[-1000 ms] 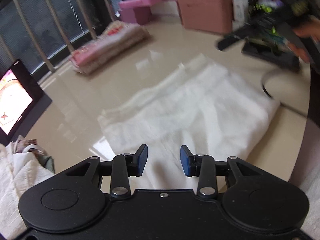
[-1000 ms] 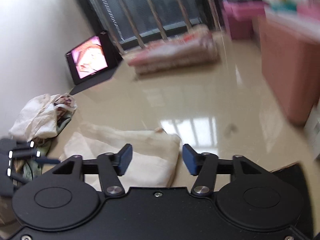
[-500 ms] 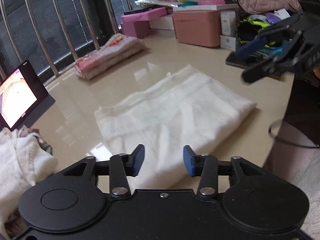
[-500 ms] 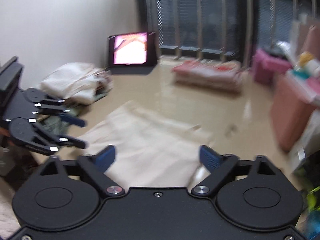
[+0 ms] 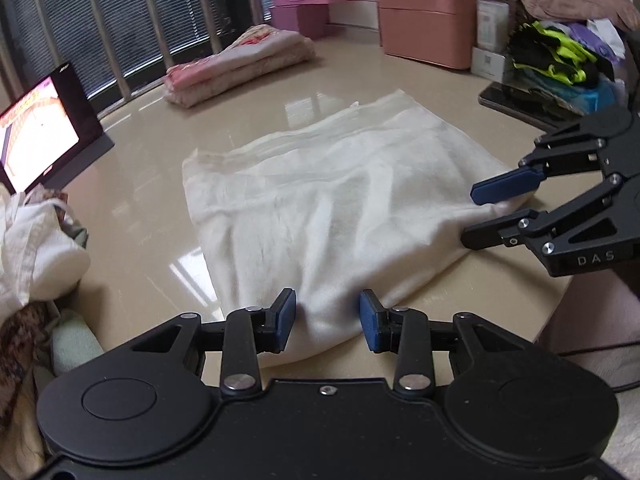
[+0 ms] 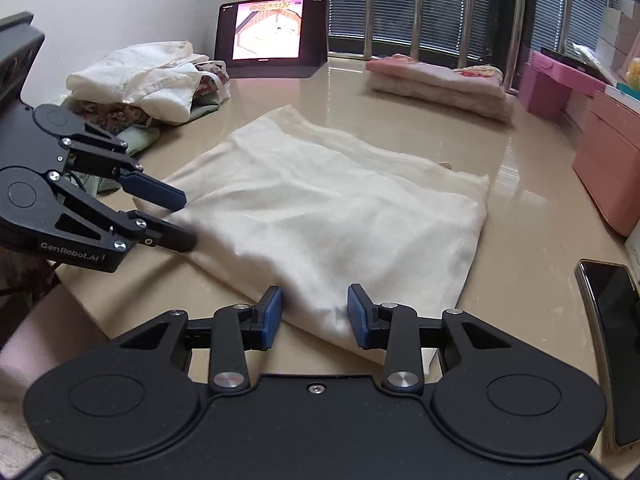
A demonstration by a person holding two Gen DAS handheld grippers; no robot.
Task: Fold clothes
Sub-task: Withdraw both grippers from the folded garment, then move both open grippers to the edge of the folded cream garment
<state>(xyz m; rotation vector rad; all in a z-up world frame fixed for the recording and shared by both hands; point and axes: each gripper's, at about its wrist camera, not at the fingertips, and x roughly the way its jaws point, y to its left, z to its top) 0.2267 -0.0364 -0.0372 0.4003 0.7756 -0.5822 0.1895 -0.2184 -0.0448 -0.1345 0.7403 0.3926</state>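
Observation:
A white garment (image 5: 332,208) lies spread flat on the beige table (image 5: 144,208). My left gripper (image 5: 327,320) is open, and the garment's near edge lies between its blue pads. In the left wrist view my right gripper (image 5: 486,214) stands open at the garment's right corner, one finger above the fabric and one below. The right wrist view shows the same garment (image 6: 328,216), whose near corner sits between the fingers of my open right gripper (image 6: 314,316). My left gripper (image 6: 186,220) is open at the garment's left edge there.
A heap of unfolded clothes (image 6: 144,76) lies at the table's left. A lit tablet (image 6: 272,36) stands behind it. A folded pink blanket (image 6: 436,80) lies at the back. A phone (image 6: 612,340) lies by the right edge, near pink boxes (image 5: 424,24).
Both grippers have come down to the garment's near edge. The right gripper swung round from the far side and its jaws narrowed. The garment has not moved.

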